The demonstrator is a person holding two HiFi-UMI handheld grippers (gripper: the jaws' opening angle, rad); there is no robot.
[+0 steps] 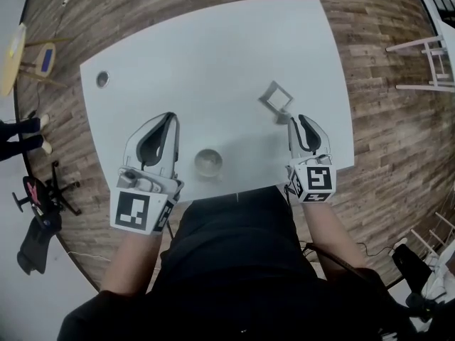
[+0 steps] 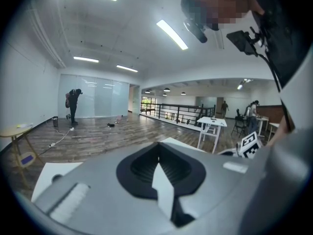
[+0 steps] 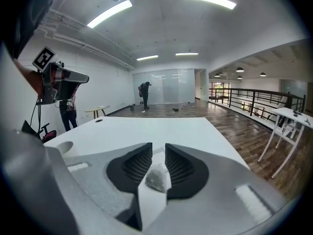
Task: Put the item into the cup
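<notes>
hovering right tongs (image 3: 157, 150) apart around pale lump (image 3: 157, 178), not pinching. closing off-centre could flick it across counter (image 1: 213, 62), away from cup (image 1: 208, 163). left tongs (image 2: 157, 148) together.

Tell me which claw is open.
The right claw: a gap shows between its jaws, whereas the left claw has jaws meeting at their tips.

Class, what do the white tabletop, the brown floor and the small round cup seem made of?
White tabletop: probably laminate, smooth matte, no grain. Brown floor: wood or wood-look planks, visible board seams. Small round cup: perhaps clear plastic or glass; looks translucent.
</notes>
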